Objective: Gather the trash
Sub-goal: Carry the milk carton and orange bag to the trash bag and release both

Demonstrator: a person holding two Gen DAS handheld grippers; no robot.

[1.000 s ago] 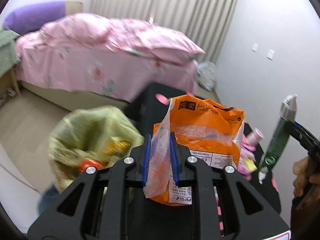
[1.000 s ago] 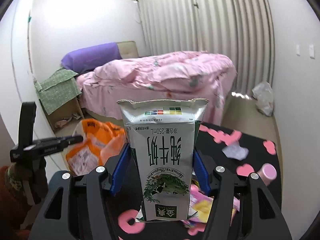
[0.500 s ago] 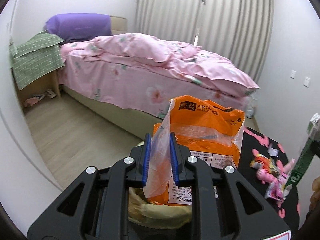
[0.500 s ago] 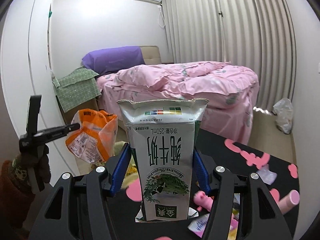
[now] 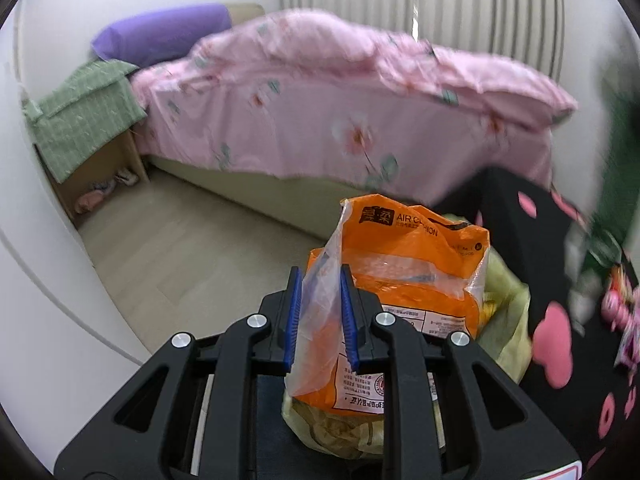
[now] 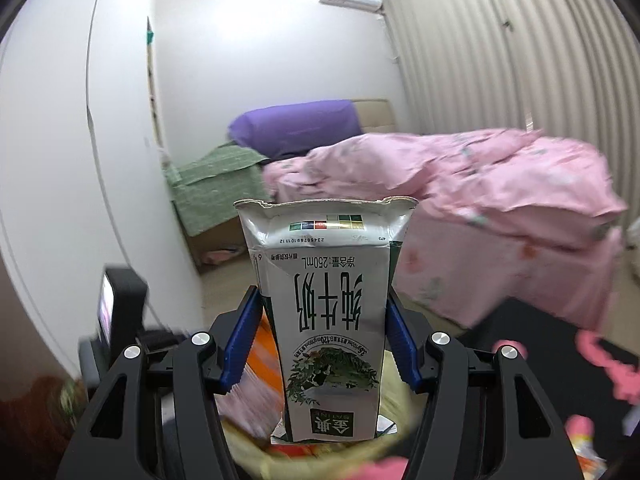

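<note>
My left gripper (image 5: 319,280) is shut on a crumpled orange plastic bag (image 5: 416,264), which hangs just above the yellow-green trash bag (image 5: 506,312) below it. My right gripper (image 6: 322,312) is shut on a flattened white and green milk carton (image 6: 326,312), held upside down over the yellow-green trash bag's rim (image 6: 256,446). In the right wrist view, the left gripper's black body (image 6: 120,312) and a blur of the orange bag (image 6: 260,344) show at the lower left. A green blur at the right edge of the left wrist view is the carton (image 5: 600,248).
A black table (image 5: 568,360) with pink shapes carries loose pink wrappers (image 5: 624,312) on the right. A bed with a pink quilt (image 5: 360,120) and purple pillow (image 5: 160,32) fills the background. A green-covered nightstand (image 5: 84,128) stands left. Wooden floor (image 5: 180,248) lies between.
Both grippers have swung left and lower with their loads, coming over the yellow-green trash bag. The table's litter has slid toward the right edge of both views.
</note>
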